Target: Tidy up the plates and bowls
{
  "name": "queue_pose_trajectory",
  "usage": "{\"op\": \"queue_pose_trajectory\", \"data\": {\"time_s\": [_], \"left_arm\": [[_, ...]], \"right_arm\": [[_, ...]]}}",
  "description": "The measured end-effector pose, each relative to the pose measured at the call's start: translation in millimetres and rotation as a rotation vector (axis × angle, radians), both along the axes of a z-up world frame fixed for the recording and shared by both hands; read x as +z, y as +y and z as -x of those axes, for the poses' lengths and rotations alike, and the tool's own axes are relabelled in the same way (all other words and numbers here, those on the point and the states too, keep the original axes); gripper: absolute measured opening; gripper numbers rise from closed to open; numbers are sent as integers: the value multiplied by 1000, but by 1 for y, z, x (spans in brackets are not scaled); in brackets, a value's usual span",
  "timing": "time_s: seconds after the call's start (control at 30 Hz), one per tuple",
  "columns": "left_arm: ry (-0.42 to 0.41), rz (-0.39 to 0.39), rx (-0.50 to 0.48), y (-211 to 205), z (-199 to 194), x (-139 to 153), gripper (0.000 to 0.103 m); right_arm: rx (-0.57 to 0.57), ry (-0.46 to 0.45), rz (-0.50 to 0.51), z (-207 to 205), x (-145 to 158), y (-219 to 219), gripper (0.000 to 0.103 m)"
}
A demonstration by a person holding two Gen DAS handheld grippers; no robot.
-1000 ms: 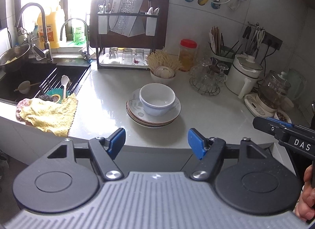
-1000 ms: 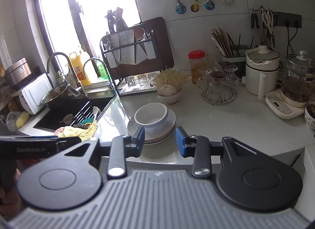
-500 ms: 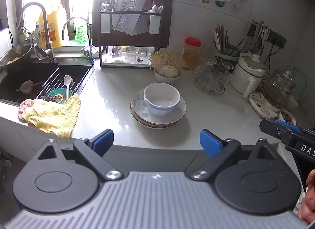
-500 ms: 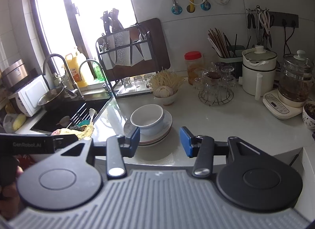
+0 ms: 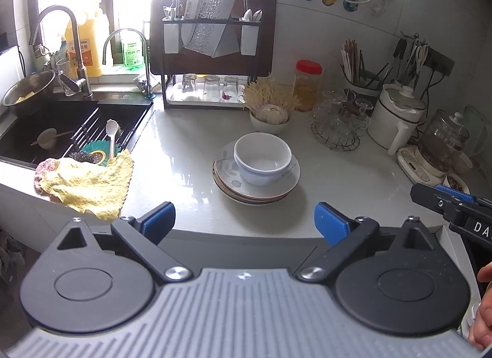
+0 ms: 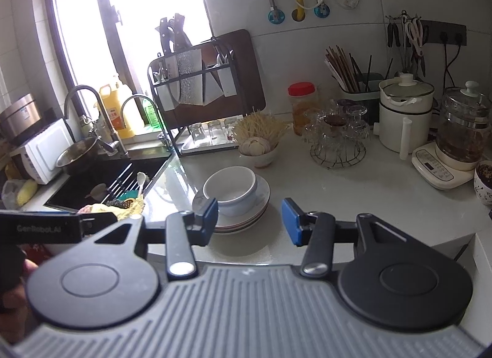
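Low in both frames, left gripper (image 5: 244, 219) spread wide and empty, right gripper (image 6: 249, 221) half open, empty, jaws just opening, both tilted down at bowl (image 5: 262, 158) on stacked plates (image 5: 256, 187), pale tabletop (image 5: 184, 149), sink (image 5: 61, 124) upper left.

Kitchen corner, daylit.
White tiled wall (image 5: 307, 38); bright window (image 6: 147, 19) behind black sink (image 5: 61, 124), strongly overexposed. Pale glossy table (image 5: 184, 149) carries a knife rack (image 5: 212, 50) against the wall; sockets (image 6: 442, 36) at right.
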State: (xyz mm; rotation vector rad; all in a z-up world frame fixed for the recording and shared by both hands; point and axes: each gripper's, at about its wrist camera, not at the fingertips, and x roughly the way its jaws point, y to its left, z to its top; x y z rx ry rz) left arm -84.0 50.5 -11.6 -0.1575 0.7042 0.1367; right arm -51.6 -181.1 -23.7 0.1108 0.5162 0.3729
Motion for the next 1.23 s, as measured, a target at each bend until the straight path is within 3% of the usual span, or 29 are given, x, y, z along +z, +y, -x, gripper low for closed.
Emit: {"op": "queue_pose_trajectory", "data": {"time_s": [0.33, 0.37, 0.4, 0.43, 1.23], "left_arm": [[4, -9, 4, 0, -2, -1, 99], [5, -8, 7, 1, -2, -1, 99], [7, -7, 13, 1, -1, -2, 99], [9, -6, 18, 0, -1, -2, 99], [10, -30, 26, -4, 0, -4, 101]], "right_arm": [[-5, 5, -3, -6, 0, 0, 53], [-15, 7, 0, -7, -1, 1, 67], [-19, 4, 3, -7, -3, 1, 88], [-21, -1, 8, -7, -4, 1, 94], [-27, 19, 27, -6, -7, -1, 93]]}}
